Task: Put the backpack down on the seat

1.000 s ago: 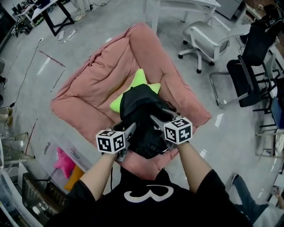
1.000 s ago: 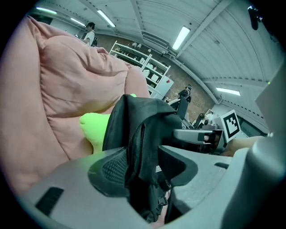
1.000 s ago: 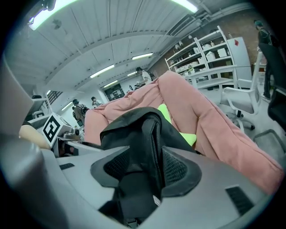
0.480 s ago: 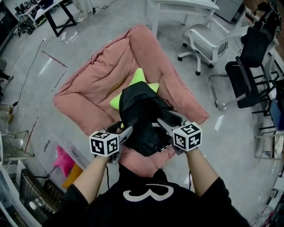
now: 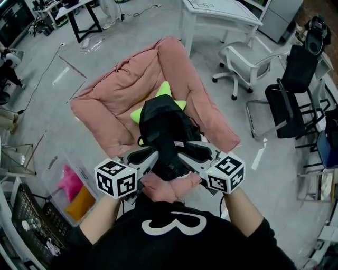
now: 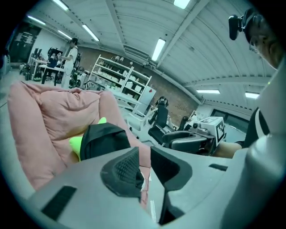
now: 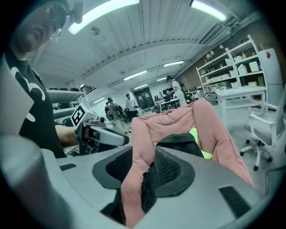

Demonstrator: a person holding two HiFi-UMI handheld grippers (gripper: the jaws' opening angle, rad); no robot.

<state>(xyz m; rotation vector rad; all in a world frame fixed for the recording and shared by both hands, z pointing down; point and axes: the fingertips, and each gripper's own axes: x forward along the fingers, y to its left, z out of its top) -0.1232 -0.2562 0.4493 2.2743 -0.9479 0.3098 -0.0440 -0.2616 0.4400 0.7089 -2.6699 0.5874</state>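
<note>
The black backpack (image 5: 163,129) rests upright on the pink beanbag seat (image 5: 116,100), leaning against a lime green star cushion (image 5: 165,92). My left gripper (image 5: 149,157) hovers at the backpack's lower left. Its jaws are closing to a narrow gap with nothing between them (image 6: 144,154). My right gripper (image 5: 182,150) hovers at the lower right, jaws wide and closing slightly. In the right gripper view, the seat's pink front edge and a black bit of the backpack (image 7: 176,143) show in its gap (image 7: 144,154), and neither pad presses on them. In the left gripper view the backpack (image 6: 103,138) stands ahead.
A white office chair (image 5: 248,52) and black chairs (image 5: 296,89) stand to the right, with a white table (image 5: 222,10) behind. A clear bin (image 5: 68,184) holding pink and orange things and a wire basket (image 5: 26,232) are at my left. People stand far off.
Both grippers have let go of the backpack's lower sides and drawn back toward me. The backpack stays on the seat. The left jaws have narrowed.
</note>
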